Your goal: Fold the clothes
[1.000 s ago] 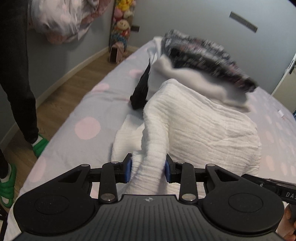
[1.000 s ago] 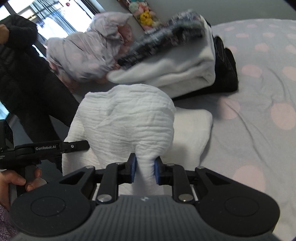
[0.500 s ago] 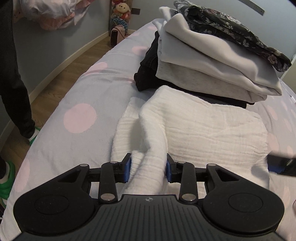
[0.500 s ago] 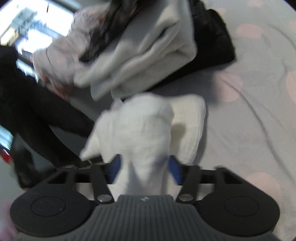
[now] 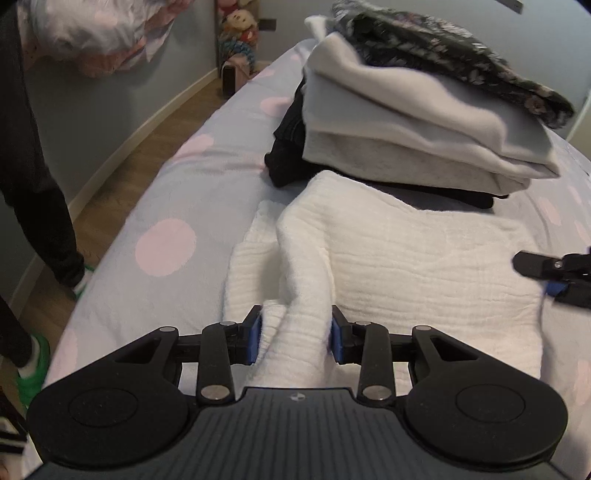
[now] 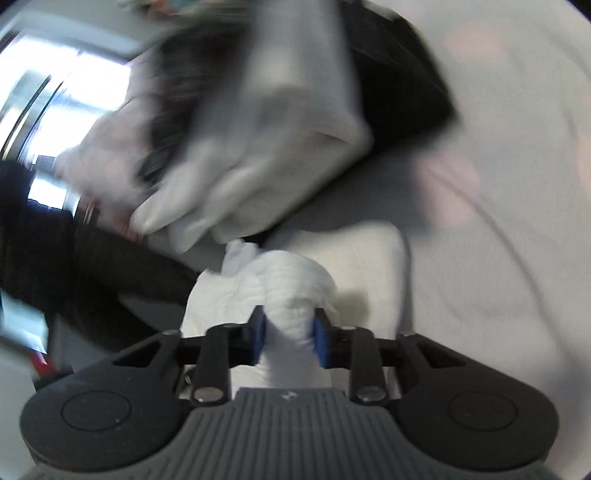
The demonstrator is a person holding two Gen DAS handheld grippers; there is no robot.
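Note:
A white crinkled cloth (image 5: pixel 424 258) lies folded on the bed, just in front of a stack of folded clothes (image 5: pixel 406 125). My left gripper (image 5: pixel 295 334) is shut on a bunched ridge at the cloth's near left end. The right gripper (image 5: pixel 554 277) shows at the cloth's right edge in the left wrist view. In the blurred right wrist view, the right gripper (image 6: pixel 289 334) is shut on a hump of the white cloth (image 6: pixel 295 284). There the stack (image 6: pixel 288 122) sits close behind the cloth.
The bed (image 5: pixel 192 184) has a grey cover with pink dots. Its left edge drops to a wood floor (image 5: pixel 122 184). A person's dark-trousered leg (image 5: pixel 40 184) and green slipper (image 5: pixel 33 365) stand there. Stuffed toys (image 5: pixel 240 33) sit against the far wall.
Both grippers have brought the white cloth down from a raised drape onto the bed, closer to the stack. The right jaws stood wider half a second ago and are narrower now.

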